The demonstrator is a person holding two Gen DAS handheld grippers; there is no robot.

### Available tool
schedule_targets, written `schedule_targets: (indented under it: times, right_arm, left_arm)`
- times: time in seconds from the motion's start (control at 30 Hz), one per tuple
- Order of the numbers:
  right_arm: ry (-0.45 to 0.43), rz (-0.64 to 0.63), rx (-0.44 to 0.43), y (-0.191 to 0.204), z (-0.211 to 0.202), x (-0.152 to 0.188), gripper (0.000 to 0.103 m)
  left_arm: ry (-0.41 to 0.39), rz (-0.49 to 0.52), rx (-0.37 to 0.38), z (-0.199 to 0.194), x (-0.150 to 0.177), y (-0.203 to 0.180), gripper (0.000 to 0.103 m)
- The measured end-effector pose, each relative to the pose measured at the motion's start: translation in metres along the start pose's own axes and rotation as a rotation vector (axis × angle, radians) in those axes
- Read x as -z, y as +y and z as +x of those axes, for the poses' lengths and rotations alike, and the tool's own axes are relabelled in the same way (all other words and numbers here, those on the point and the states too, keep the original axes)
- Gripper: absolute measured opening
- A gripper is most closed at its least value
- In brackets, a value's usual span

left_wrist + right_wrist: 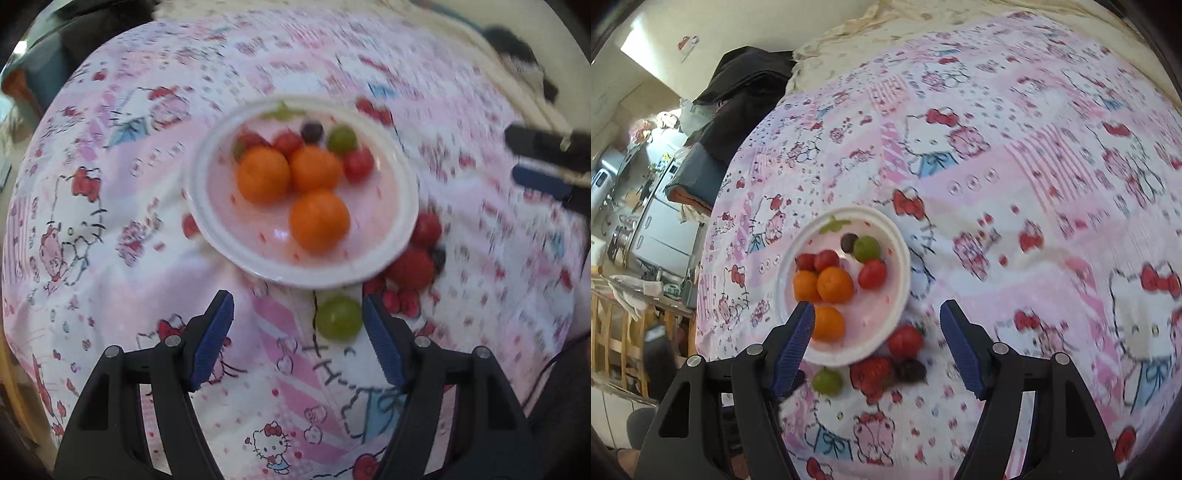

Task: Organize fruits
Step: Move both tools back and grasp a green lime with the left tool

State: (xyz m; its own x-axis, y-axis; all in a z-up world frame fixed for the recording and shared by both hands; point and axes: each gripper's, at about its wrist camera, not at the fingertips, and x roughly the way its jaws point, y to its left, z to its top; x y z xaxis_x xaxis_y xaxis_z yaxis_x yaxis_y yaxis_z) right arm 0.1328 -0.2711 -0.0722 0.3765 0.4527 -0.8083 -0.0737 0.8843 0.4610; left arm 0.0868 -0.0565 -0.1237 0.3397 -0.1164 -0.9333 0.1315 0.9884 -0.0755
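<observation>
The left gripper (pixel 297 317), jaws apart, flanks the green grape (pixel 338 318) (off the plate's (pixel 207 206) near rim) for pickup; the right gripper (pixel 877 325) hovers, likewise spread.

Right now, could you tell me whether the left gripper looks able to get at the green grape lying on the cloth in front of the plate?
Probably yes. The left gripper is open, and the green grape lies on the cloth between its fingers, close to the right-hand one. Nothing covers the grape; the plate sits just beyond it.
</observation>
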Motion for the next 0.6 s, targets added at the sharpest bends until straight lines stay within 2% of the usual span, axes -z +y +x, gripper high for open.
schedule_targets:
  times: [0.13,0.23,0.37,0.5,0.53,0.6]
  right_arm:
    - [0.027,0.020,0.030,-0.014,-0.001,0.015,0.073]
    - [0.032,0.014,0.050,-0.019,-0.002,0.018,0.073]
    - [0.045,0.019,0.061,-0.020,0.002,0.015,0.073]
    - [0.097,-0.021,0.134,-0.016,0.017,0.019,0.073]
    - [0.115,-0.022,0.138,-0.017,0.021,0.020,0.073]
    - [0.141,-0.013,0.135,-0.019,0.027,0.022,0.073]
  left_arm:
    - [0.037,0.021,0.019,0.015,0.008,-0.008,0.069]
    - [0.041,0.052,-0.001,0.025,0.010,-0.016,0.069]
    - [0.009,0.116,-0.016,0.028,0.010,-0.030,0.067]
    - [-0.004,0.145,-0.045,0.029,0.012,-0.033,0.049]
    - [-0.005,0.146,-0.037,0.029,0.012,-0.033,0.047]
    - [0.000,0.151,-0.013,0.027,0.013,-0.034,0.034]
